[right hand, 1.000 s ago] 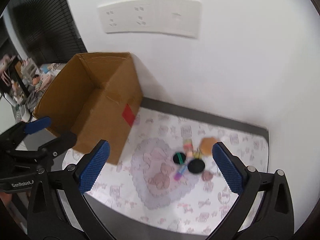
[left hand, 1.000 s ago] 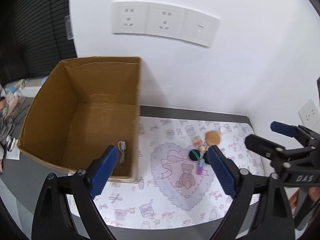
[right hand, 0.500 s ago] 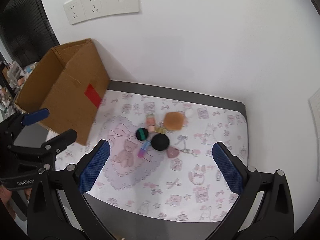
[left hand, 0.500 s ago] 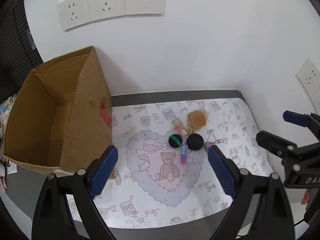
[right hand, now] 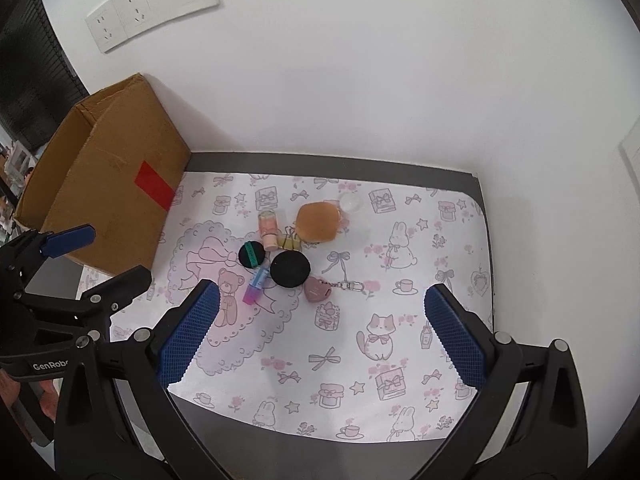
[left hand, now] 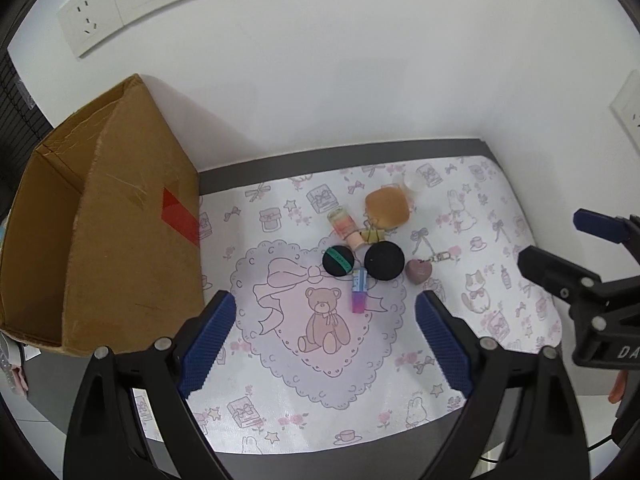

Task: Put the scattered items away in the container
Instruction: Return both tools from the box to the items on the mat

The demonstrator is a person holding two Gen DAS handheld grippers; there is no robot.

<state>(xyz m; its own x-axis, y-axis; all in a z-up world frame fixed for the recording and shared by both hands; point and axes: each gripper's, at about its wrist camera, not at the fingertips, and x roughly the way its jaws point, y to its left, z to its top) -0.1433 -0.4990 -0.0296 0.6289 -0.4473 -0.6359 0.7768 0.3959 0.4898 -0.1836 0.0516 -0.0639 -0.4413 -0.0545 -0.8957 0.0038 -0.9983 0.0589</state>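
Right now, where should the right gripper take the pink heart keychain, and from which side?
Grip the heart body, not the chain. It lies flat on the mat, so come from above, the pads closing across its two free sides. The black round puff touches or nearly touches its upper left, so keep the fingers off that side.

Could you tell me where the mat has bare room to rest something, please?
The mat is bare along its near edge and its right side, past the heart keychain. A strip between the cardboard box and the cluster is also free. It is crowded mid-mat, around the black puff and tan sponge.
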